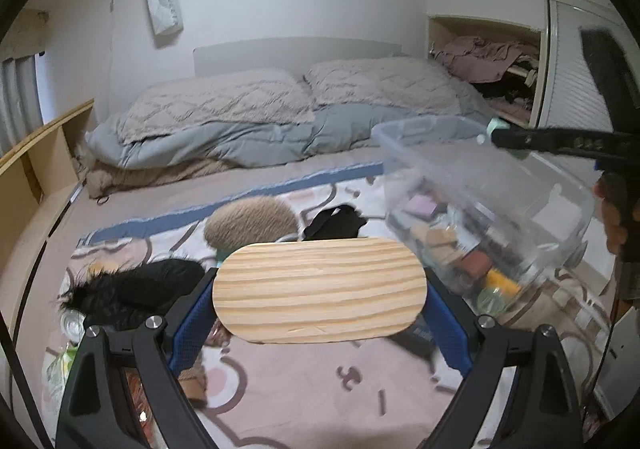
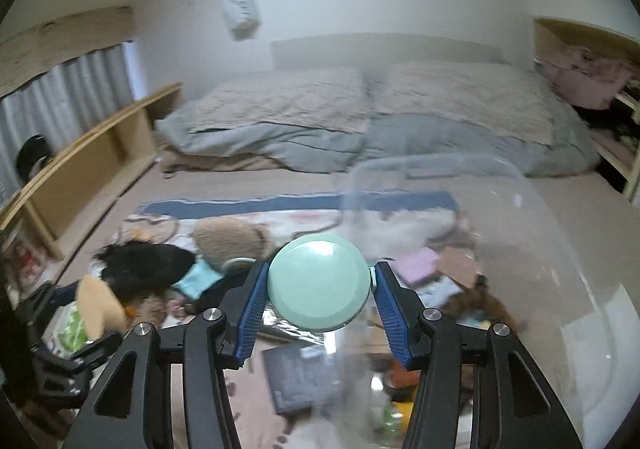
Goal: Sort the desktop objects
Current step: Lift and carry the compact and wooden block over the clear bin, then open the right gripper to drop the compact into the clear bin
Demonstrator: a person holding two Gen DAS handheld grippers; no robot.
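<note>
Gripping a wooden oval board, the left gripper has its jaws clamped on the two ends, held up over the patterned blanket on the bed. Right gripper is squeezed onto a mint green round lid — right beside the near rim of a clear plastic bin full of small stuff. A black furry toy lies near the blanket's left edge.

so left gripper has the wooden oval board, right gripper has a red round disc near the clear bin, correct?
Not quite: in the right wrist view the round disc in the right gripper is mint green. The left gripper does hold the wooden oval board, and the clear bin is close by.
</note>
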